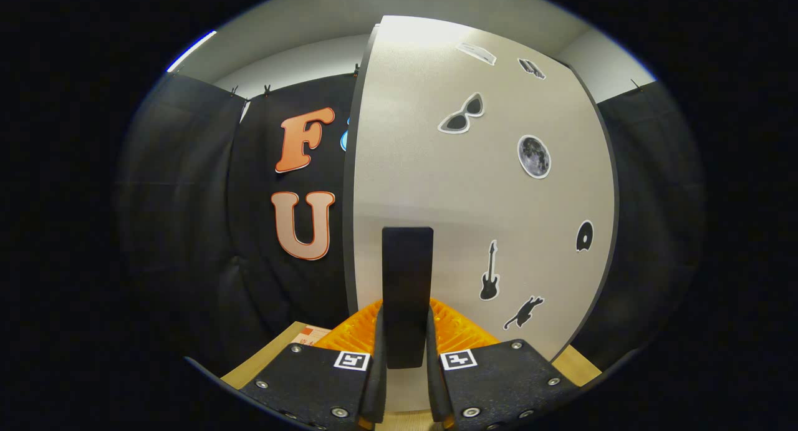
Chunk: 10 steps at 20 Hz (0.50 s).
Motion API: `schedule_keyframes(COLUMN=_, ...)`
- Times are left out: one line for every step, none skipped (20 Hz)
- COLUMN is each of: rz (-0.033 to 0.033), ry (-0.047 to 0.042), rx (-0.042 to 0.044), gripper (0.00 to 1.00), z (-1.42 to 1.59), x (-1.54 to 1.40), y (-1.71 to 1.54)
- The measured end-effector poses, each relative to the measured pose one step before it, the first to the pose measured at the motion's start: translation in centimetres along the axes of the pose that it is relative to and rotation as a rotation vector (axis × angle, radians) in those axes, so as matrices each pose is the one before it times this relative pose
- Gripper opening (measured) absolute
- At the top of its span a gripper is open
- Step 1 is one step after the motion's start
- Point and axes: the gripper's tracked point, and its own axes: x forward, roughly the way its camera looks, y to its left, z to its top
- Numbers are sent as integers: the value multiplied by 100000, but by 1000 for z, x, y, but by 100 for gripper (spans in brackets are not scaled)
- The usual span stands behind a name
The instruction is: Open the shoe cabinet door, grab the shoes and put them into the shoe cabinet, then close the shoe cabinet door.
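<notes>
Your gripper (406, 356) has its two fingers pressed on the black handle (407, 294) of the shoe cabinet door (436, 188), a pale panel standing just ahead of them and carrying seven stickers, with the wooden table (265, 359) below it.

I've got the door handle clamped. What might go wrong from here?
1. The gripper pinches only the lower end of the black handle; a slanted pull might slip it free.
2. The cabinet door stands very near the camera, so swinging it may strike the gripper.
</notes>
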Motion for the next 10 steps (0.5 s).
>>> schedule_keyframes(rz=-105, ry=-302, rx=742, gripper=27, z=110, x=-502, y=-85)
schedule_keyframes(rz=-141, ry=124, rx=165, gripper=27, z=69, x=-465, y=-120)
schedule_keyframes(rz=-96, ry=-465, rx=-414, gripper=27, z=29, x=-391, y=-211)
schedule_keyframes(rz=-21, ry=55, rx=273, gripper=27, z=-98, x=-458, y=-193)
schedule_keyframes(rz=216, ry=258, rx=427, gripper=27, z=23, x=-344, y=-142)
schedule_keyframes(rz=171, ry=411, rx=271, gripper=27, z=77, x=-279, y=-123)
schedule_keyframes(rz=121, ry=676, rx=333, gripper=27, z=-87, x=-254, y=-201)
schedule_keyframes(rz=-123, ry=542, rx=631, gripper=27, z=-51, x=-266, y=-202)
schedule_keyframes(rz=-44, ry=380, rx=421, gripper=27, z=-116, x=-209, y=-178)
schedule_keyframes(rz=-144, ry=-54, rx=-82, gripper=27, z=16, x=-295, y=-146)
